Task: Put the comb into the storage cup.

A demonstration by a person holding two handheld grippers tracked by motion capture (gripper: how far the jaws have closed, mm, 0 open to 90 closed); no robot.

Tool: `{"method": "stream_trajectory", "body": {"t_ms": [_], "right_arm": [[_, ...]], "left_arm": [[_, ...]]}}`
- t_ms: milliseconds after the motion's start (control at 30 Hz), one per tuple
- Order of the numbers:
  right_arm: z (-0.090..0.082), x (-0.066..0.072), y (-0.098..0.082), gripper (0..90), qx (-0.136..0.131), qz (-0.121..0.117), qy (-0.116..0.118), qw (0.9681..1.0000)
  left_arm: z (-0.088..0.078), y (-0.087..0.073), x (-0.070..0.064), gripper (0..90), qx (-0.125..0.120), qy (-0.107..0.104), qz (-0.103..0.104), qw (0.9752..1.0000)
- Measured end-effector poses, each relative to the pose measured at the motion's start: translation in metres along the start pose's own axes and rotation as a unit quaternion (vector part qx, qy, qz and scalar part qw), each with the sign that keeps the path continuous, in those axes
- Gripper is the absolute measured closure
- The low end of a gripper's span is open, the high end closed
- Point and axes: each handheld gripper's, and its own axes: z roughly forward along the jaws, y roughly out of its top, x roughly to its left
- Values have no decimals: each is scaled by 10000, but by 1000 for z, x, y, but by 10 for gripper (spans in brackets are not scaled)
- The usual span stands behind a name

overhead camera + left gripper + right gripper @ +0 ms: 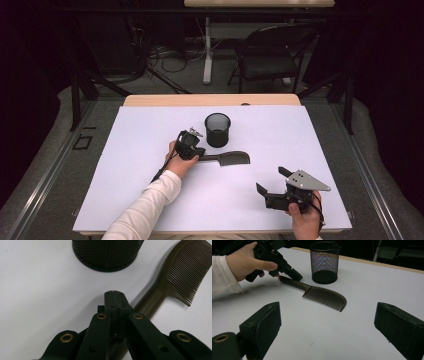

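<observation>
The comb [227, 159] lies flat on the white tabletop [150, 125], its long axis running from nine o'clock to three o'clock in the high view, handle at the nine o'clock end and teeth facing six o'clock. The left gripper [198, 152] sits right at that handle end with its jaws clenched together, empty; in the left gripper view the closed tips [114, 296] rest just beside the handle, which passes at their two o'clock side, so nothing is grasped yet. The mesh cup [217, 129] stands upright just at twelve o'clock of the handle, near but apart. The right gripper [270, 186], jaws spread wide and released, hovers well apart at the comb's five o'clock, with bare tabletop between.
</observation>
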Motion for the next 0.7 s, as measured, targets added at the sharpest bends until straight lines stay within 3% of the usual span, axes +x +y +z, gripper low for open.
{"method": "stream_trajectory", "body": {"t_ms": [700], "right_arm": [[1, 0, 0, 74, 9, 32, 11, 10000]], "left_arm": [[-7, -6, -1, 900, 79, -36, 75, 9999]]}}
